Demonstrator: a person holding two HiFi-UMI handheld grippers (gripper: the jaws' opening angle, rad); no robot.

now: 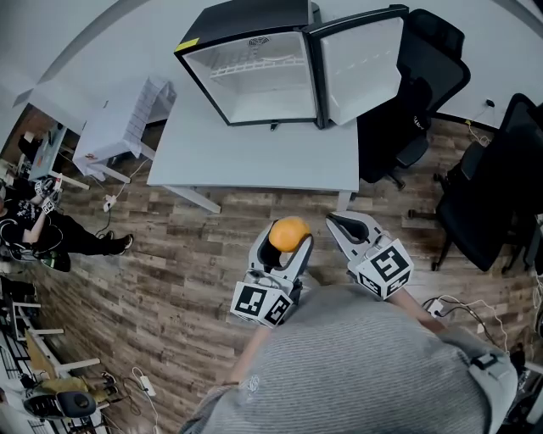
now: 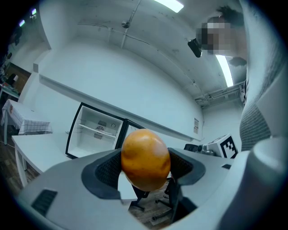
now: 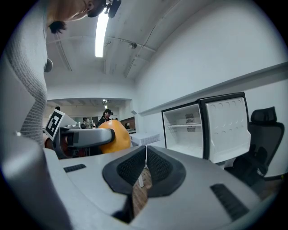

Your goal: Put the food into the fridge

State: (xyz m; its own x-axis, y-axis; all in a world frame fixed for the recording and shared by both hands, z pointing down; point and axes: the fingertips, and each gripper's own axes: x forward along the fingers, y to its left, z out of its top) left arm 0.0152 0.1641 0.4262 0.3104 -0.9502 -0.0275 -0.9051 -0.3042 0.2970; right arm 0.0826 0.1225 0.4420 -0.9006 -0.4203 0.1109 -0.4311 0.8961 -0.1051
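Your left gripper (image 1: 286, 246) clamps the orange (image 1: 289, 230), open fridge (image 1: 254, 93) dead ahead at upper centre; right gripper (image 1: 344, 223) jaws together, empty.

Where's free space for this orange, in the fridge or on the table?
The fridge is bare: floor under the wire shelf, and the shelf itself. The table before it is bare too. Crowded only beside the open door, by the office chairs.

Person is wearing a grey ribbed knit sweater (image 1: 356, 364). Left hand-held gripper (image 1: 288, 242) and right hand-held gripper (image 1: 346, 224) are showing pale grey shells and black textured pads (image 3: 130, 168), each carrying a white cube (image 1: 261, 303) with black square markers.
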